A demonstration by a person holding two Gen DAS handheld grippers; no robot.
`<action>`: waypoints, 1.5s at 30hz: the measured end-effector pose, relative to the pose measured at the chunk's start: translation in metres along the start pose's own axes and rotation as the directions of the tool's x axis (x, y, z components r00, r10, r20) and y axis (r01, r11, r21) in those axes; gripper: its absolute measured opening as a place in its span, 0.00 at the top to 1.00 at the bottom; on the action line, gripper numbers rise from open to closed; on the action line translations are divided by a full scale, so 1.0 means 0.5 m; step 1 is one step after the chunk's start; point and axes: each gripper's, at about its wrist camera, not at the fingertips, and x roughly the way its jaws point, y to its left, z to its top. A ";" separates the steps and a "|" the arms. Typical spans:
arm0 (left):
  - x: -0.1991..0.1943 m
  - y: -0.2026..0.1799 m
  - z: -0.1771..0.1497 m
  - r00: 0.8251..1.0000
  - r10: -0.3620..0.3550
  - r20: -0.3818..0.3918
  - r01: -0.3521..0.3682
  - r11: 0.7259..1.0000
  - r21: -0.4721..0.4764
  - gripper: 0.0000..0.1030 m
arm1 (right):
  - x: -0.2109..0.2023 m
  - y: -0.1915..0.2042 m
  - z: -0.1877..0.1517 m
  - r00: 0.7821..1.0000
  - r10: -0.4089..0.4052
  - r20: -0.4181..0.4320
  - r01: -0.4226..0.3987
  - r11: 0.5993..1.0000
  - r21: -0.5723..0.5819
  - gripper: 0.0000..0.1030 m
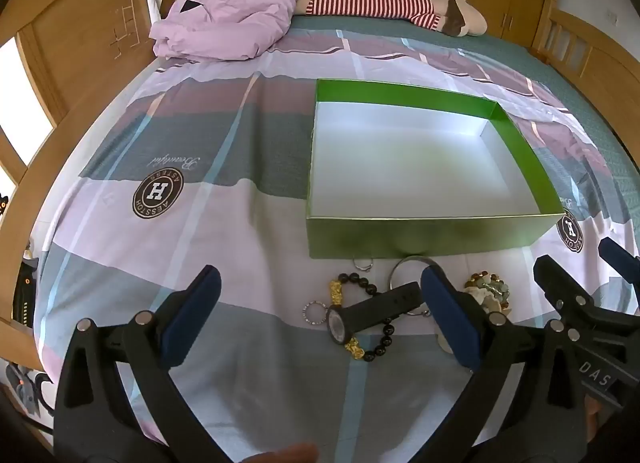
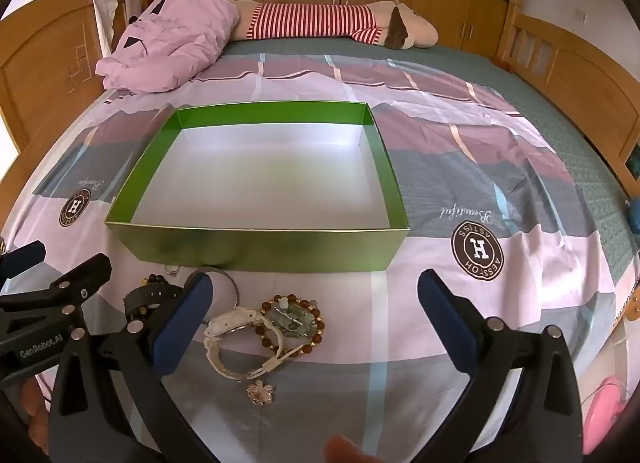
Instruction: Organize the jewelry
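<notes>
With both fingers wide: nothing held.

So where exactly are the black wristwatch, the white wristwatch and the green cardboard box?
black wristwatch (image 1: 340, 323): left wrist view, on its round face.
white wristwatch (image 2: 224, 325): right wrist view, on its pale case.
green cardboard box (image 2: 256, 245): right wrist view, on its near outer wall.
</notes>
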 end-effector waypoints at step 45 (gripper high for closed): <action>0.008 -0.002 -0.005 1.000 0.010 -0.005 -0.010 1.000 0.010 0.02 | 0.004 0.000 -0.004 1.000 0.000 -0.005 0.000 1.000 -0.001 0.01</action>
